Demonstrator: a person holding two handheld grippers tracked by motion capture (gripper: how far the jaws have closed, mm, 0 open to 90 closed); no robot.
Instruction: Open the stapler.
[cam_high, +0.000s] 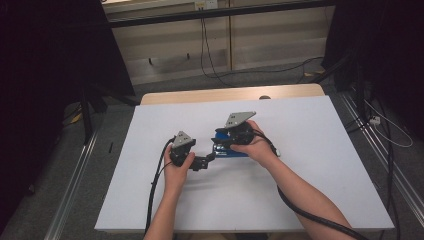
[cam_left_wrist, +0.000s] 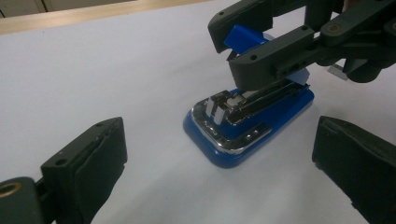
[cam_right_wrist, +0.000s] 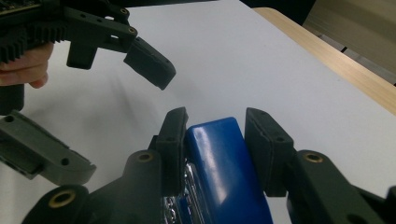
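Observation:
A blue stapler (cam_high: 231, 150) with a chrome staple channel lies on the white table (cam_high: 310, 165), just right of centre. Its blue top arm (cam_left_wrist: 245, 36) is lifted off the base (cam_left_wrist: 243, 140), so the channel is exposed. My right gripper (cam_high: 223, 140) comes down from above and is shut on that top arm (cam_right_wrist: 219, 158), one pad on each side. My left gripper (cam_high: 206, 161) sits low at the stapler's left end and points at it. Its jaws stand wide open with the base in front of them, apart from both pads (cam_left_wrist: 100, 158).
The white sheet covers a wooden tabletop whose far edge (cam_high: 225, 94) shows behind it. Black cables trail from both grippers toward the near edge (cam_high: 305, 212). Dark stands and floor cables surround the table.

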